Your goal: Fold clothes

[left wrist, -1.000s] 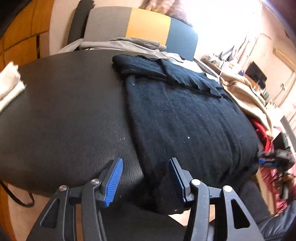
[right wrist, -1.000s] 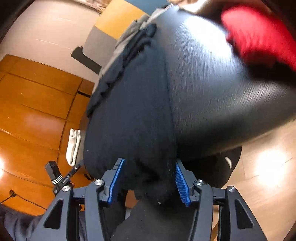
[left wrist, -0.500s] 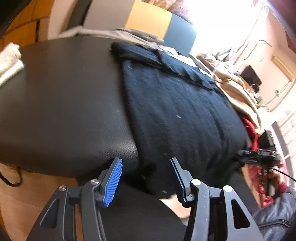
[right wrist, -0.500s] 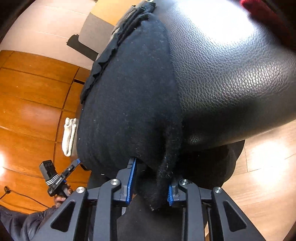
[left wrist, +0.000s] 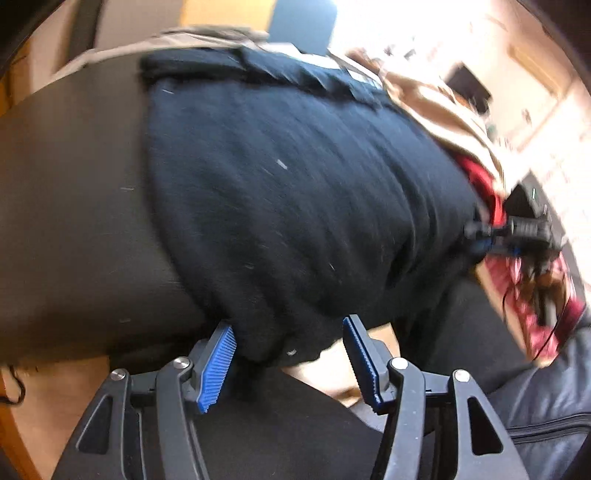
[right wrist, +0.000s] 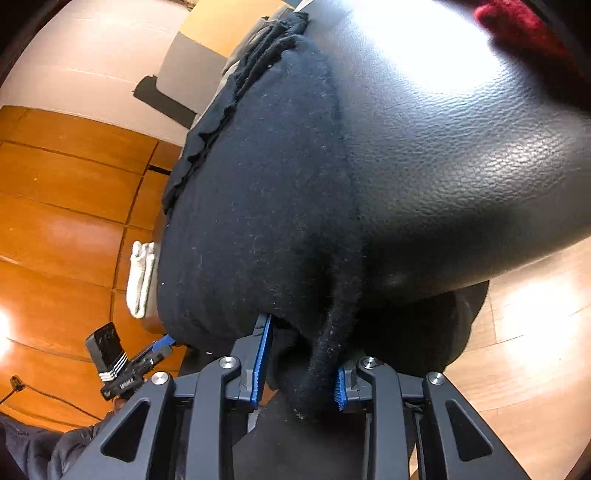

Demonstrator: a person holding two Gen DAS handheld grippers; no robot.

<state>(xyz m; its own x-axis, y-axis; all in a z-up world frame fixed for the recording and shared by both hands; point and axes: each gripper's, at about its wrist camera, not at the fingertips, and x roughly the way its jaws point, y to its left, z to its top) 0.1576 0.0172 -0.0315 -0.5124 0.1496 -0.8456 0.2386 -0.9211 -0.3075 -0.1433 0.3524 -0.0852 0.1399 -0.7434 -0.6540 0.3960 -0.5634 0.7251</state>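
Right claw (right wrist: 299, 373) clamped on the near hem of the black garment (right wrist: 266, 206) on the table (right wrist: 461, 155). Left claw (left wrist: 290, 363) opening, hem between pads, not pinched. Left view motion-blurred; hem's underside hidden.

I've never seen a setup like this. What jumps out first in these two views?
A big black garment lies spread across a dark leather-like table, its near edge hanging over the rim. The right gripper pinches a hanging fold of that edge between blue pads, while the left gripper, its jaws opening, brackets the other corner without pressing it. A red cloth sits at the far edge.
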